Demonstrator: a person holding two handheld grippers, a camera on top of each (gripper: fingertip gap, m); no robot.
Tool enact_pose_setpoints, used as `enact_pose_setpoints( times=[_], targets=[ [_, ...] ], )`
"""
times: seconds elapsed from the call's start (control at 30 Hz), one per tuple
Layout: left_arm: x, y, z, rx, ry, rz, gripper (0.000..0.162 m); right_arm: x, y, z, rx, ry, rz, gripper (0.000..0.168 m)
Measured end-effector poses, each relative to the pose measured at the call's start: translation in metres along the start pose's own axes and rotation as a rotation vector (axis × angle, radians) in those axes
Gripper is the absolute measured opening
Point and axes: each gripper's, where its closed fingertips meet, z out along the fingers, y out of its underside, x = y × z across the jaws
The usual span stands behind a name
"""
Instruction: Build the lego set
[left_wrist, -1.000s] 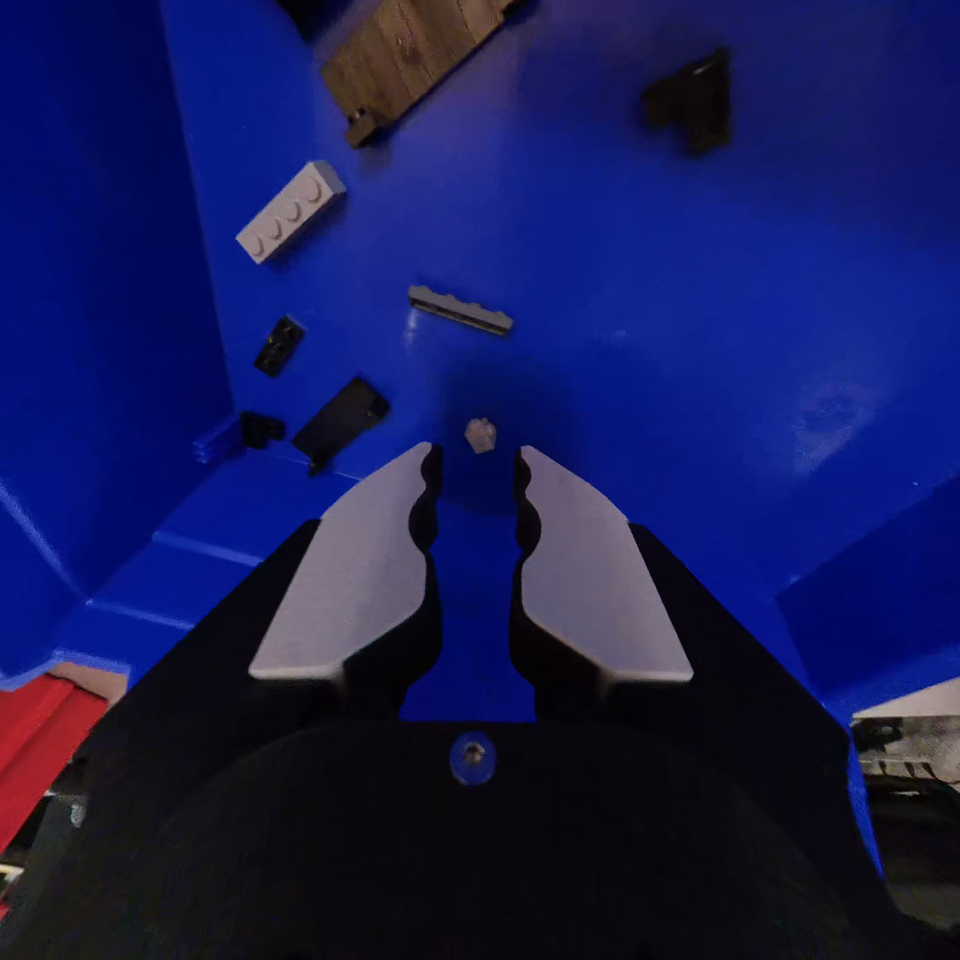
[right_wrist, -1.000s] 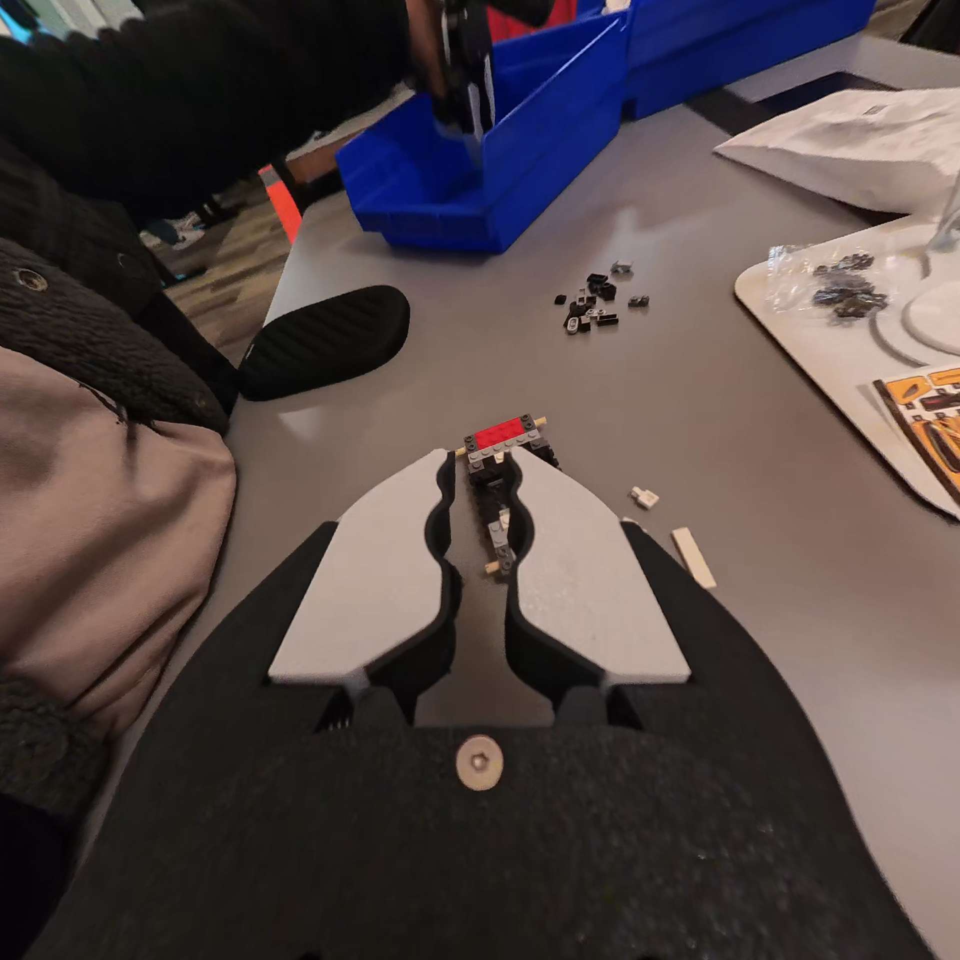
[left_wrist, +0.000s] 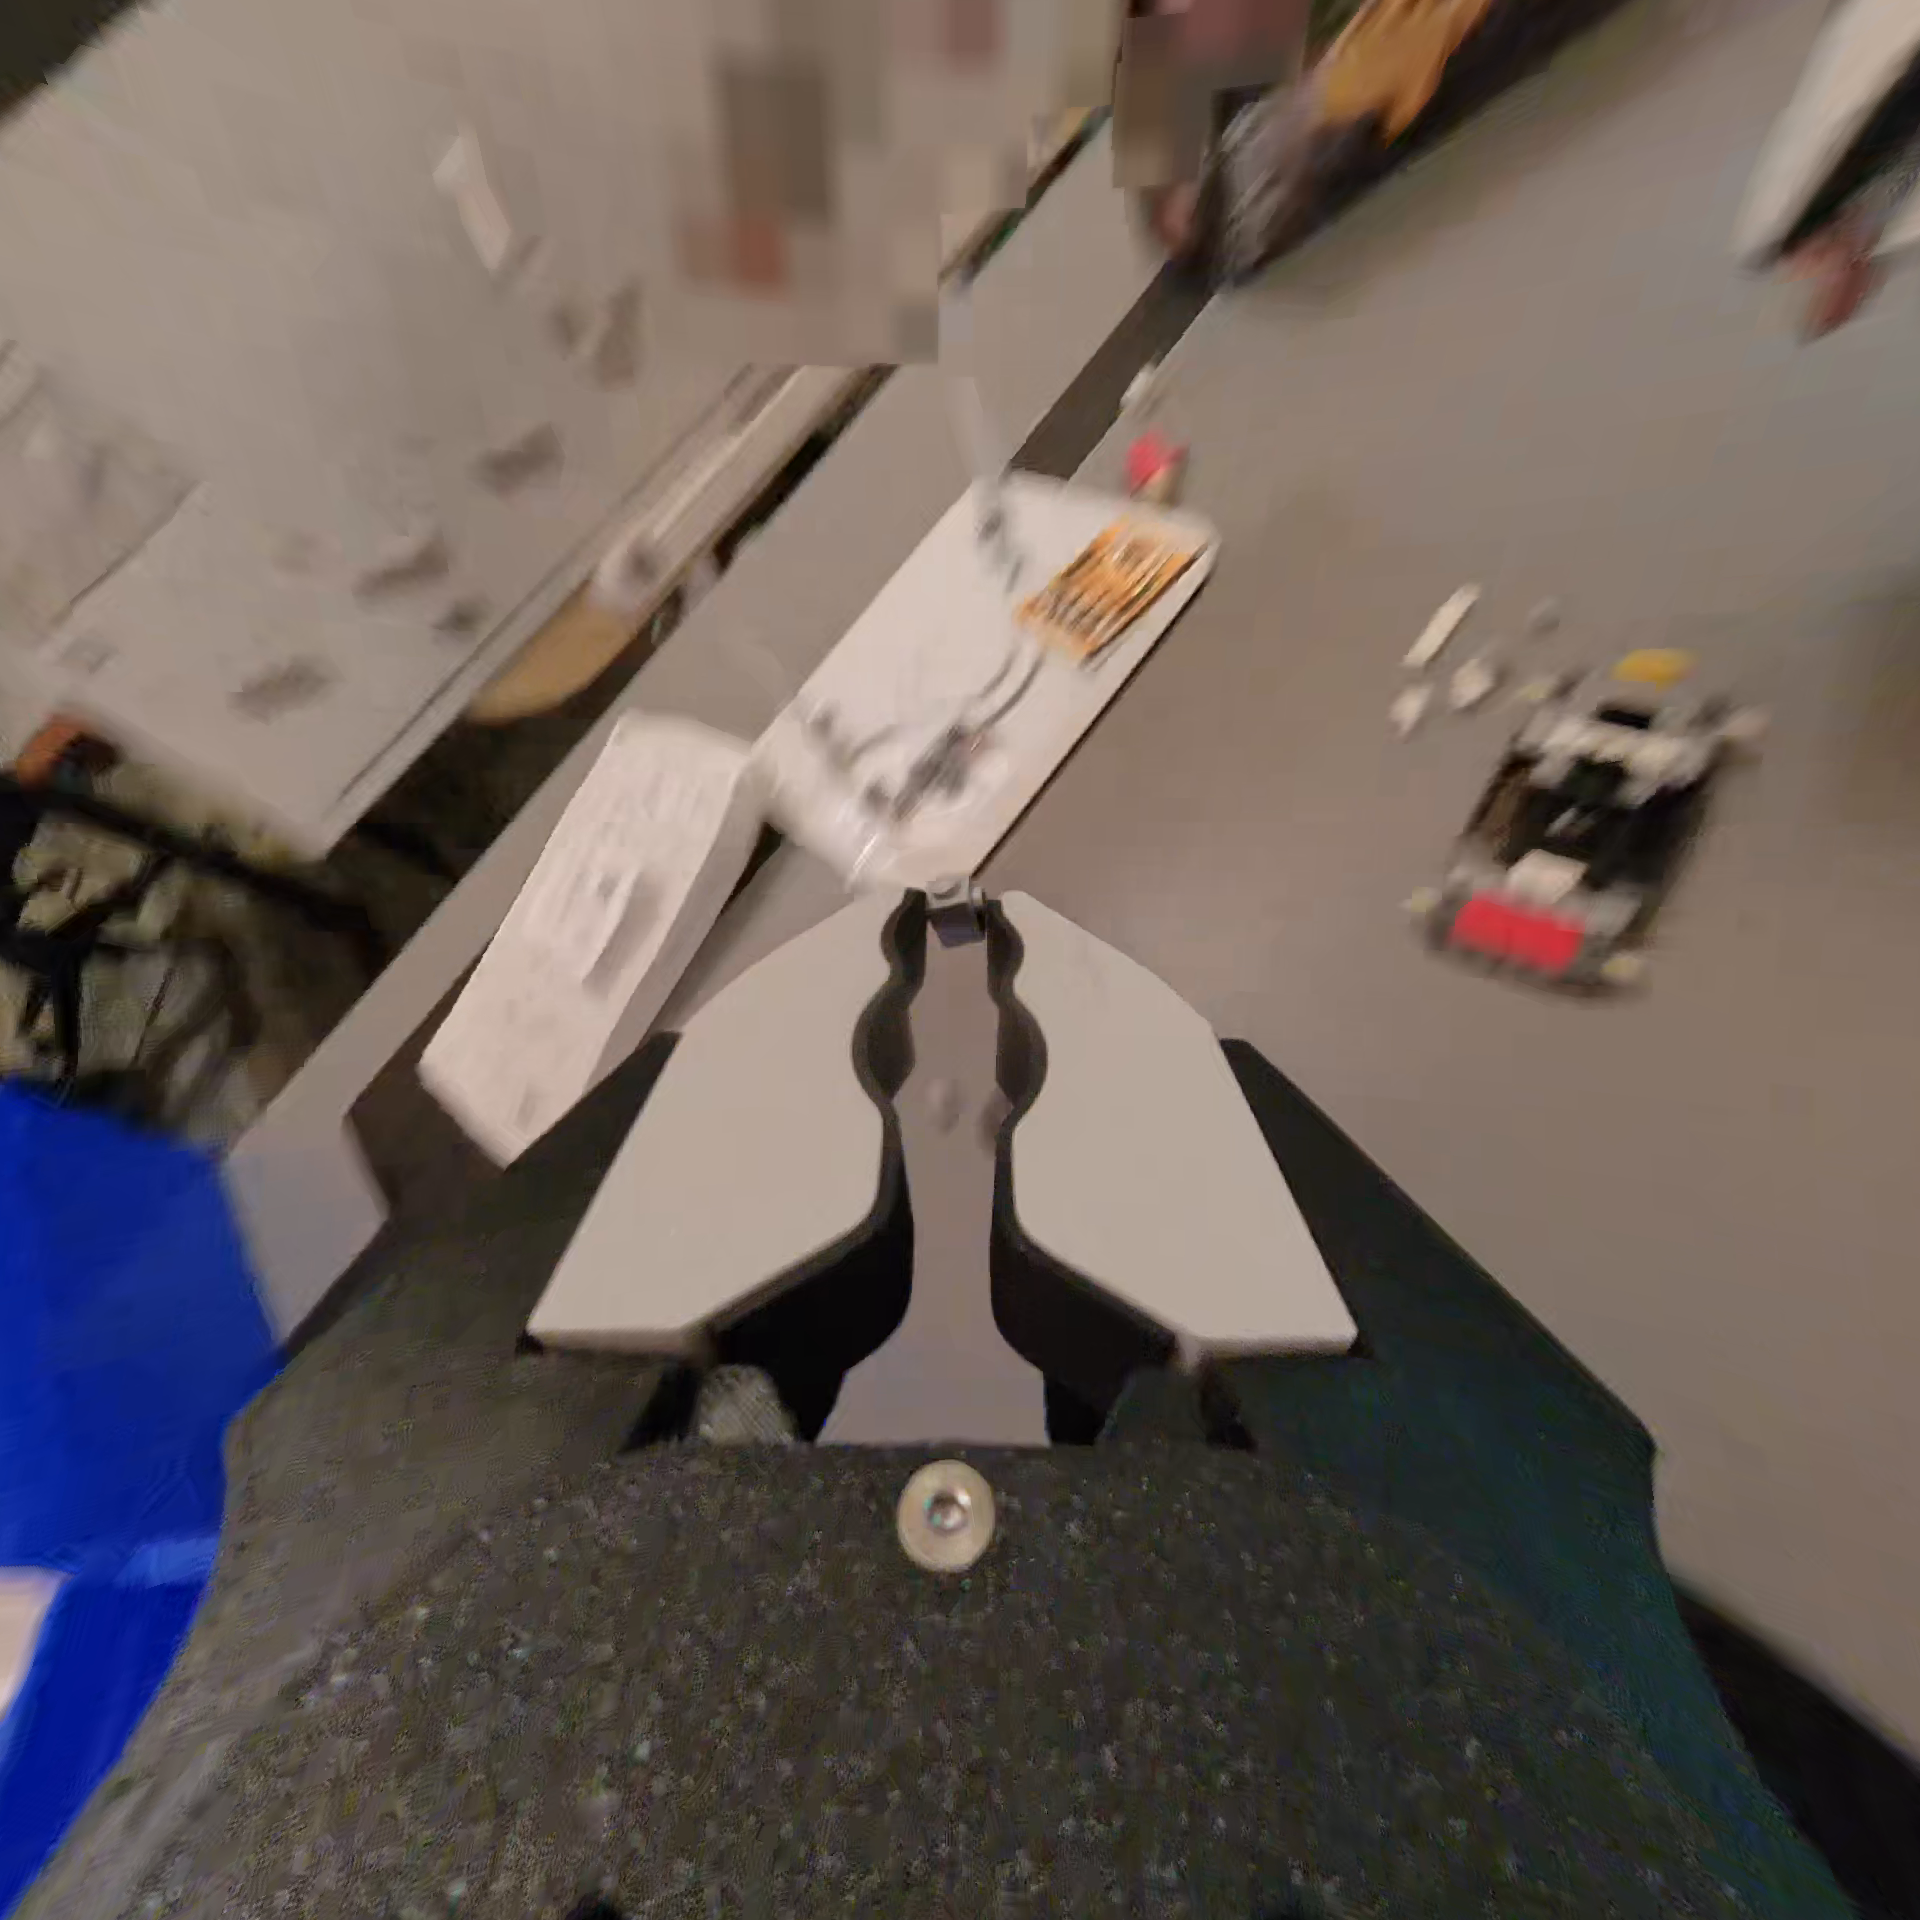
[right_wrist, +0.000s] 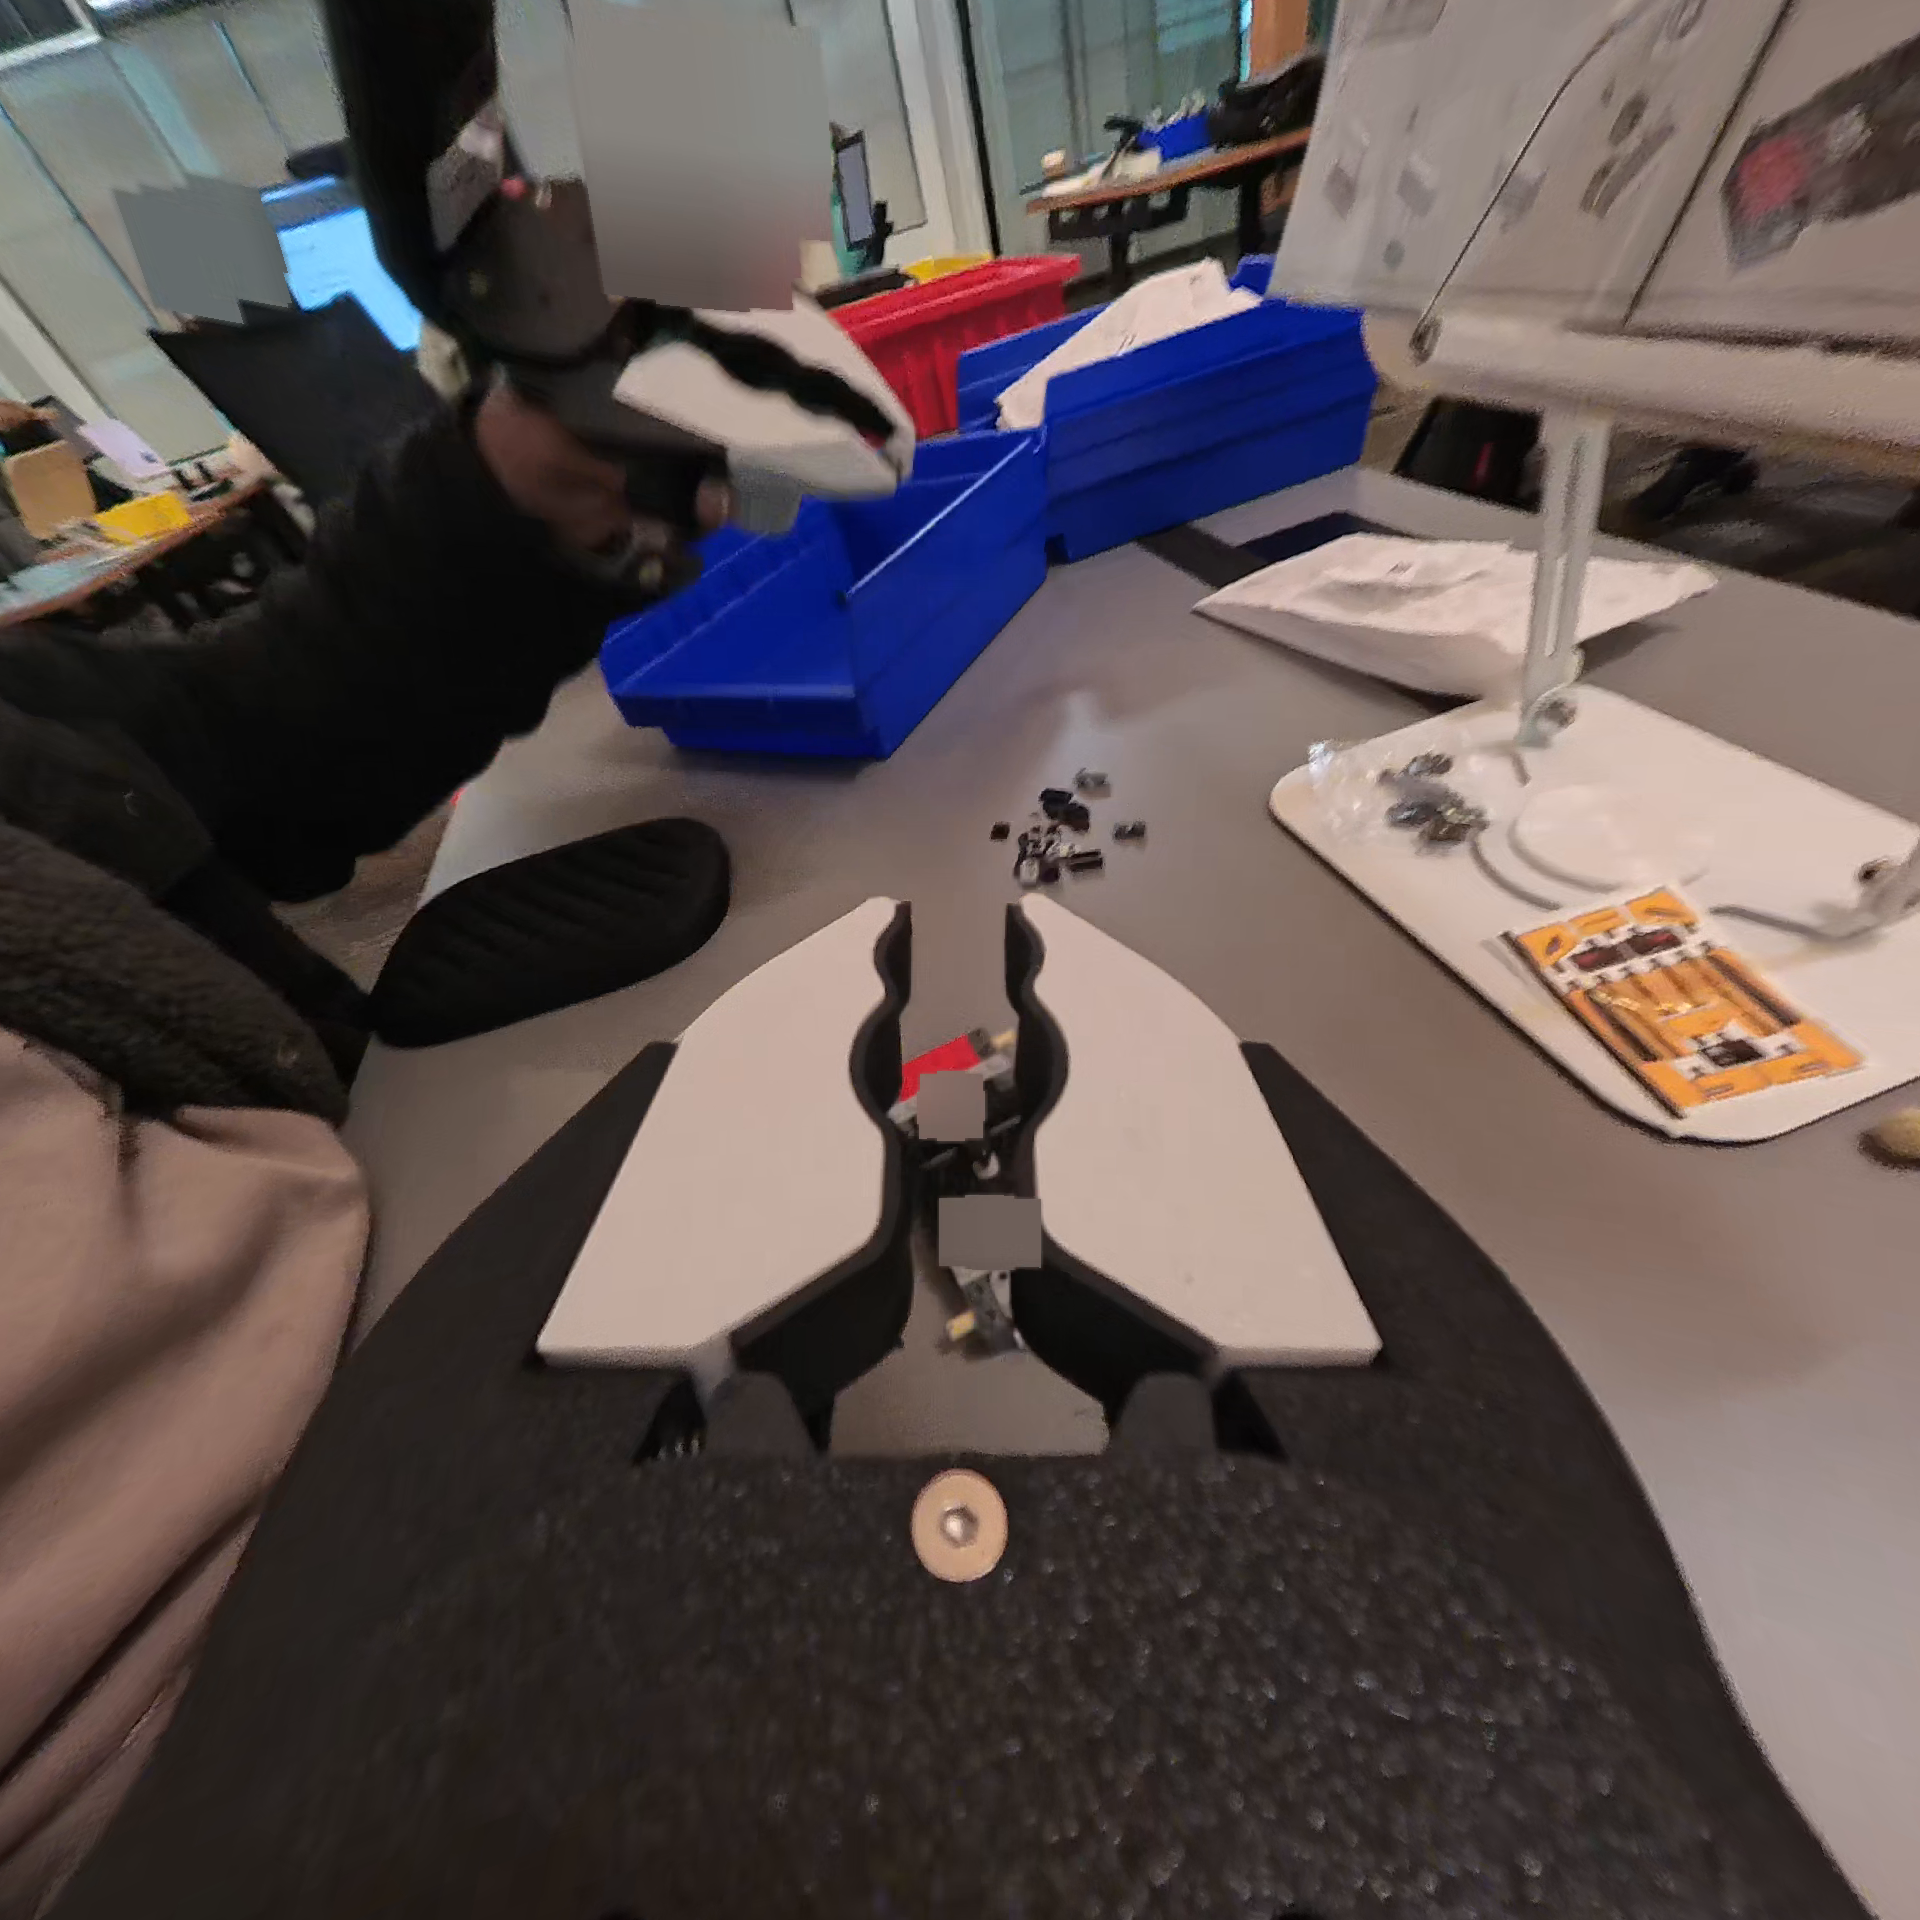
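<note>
My left gripper is shut on a small grey Lego piece pinched at its tips, in the air over the grey table. It also shows in the right wrist view, held by a hand in a black sleeve above the blue bins. The partly built Lego car, with a red plate at one end, lies on the table to its right. My right gripper hovers over that car, which shows through the narrow gap between its fingers. The jaws stand slightly apart and hold nothing.
Blue bins and a red bin stand at the back left. A white stand base carries a bag of parts and an orange sticker sheet. Loose dark pieces lie mid-table. A black armrest is at the left edge. The tips of one gripper are about 20 centimetres away from the tips of the other.
My left gripper has closed on the small grey piece, left the blue bin and swung out over the table. My right gripper has tilted up over the car.
</note>
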Motion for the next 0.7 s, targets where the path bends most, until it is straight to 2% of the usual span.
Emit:
enact_pose_setpoints(
  times=[0.1, 0.23, 0.47, 0.7],
  targets=[
    [0.056, -0.038, 0.030, 0.182, 0.055, 0.055, 0.010, 0.005, -0.018, 0.000, 0.051, 0.063, 0.008, 0.017],
    [0.094, -0.054, 0.057, 0.329, 0.012, 0.116, 0.010, 0.018, -0.030, 0.001, 0.096, 0.140, 0.129, 0.017],
    [0.107, -0.055, 0.059, 0.387, -0.087, 0.200, 0.011, 0.017, -0.006, 0.028, 0.039, 0.180, 0.181, 0.020],
    [0.117, -0.055, 0.061, 0.359, -0.152, 0.326, 0.011, -0.004, -0.006, 0.059, 0.004, 0.141, 0.141, 0.021]
  ],
)
